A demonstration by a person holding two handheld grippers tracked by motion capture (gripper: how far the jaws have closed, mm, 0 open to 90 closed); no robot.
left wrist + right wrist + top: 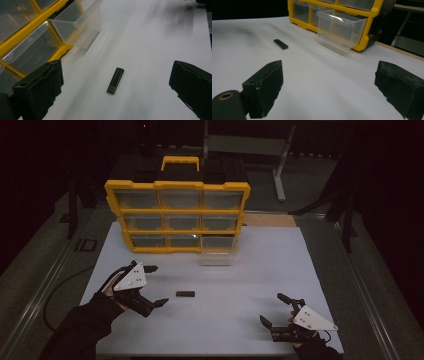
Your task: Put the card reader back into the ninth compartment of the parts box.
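In the high view, the left gripper (152, 286) is wide open and holds nothing; the small black bar (185, 294) lies on the white table (260, 270) just right of it. The right gripper (275, 309), also wide open and empty, rests near right.

In the left gripper view, the bar (115, 80) is flat, thin and dark, so the jaws may slide over it.

In the right gripper view, the open drawer (340, 26) of the yellow organizer (372, 15) waits far behind the bar (280, 44).

The room is dim, nearly black at the edges. A white table top (280, 270) sits in a grey metal frame (45, 285). Behind it stands a grey bench (250, 144) on 1 slanted leg (283, 167).
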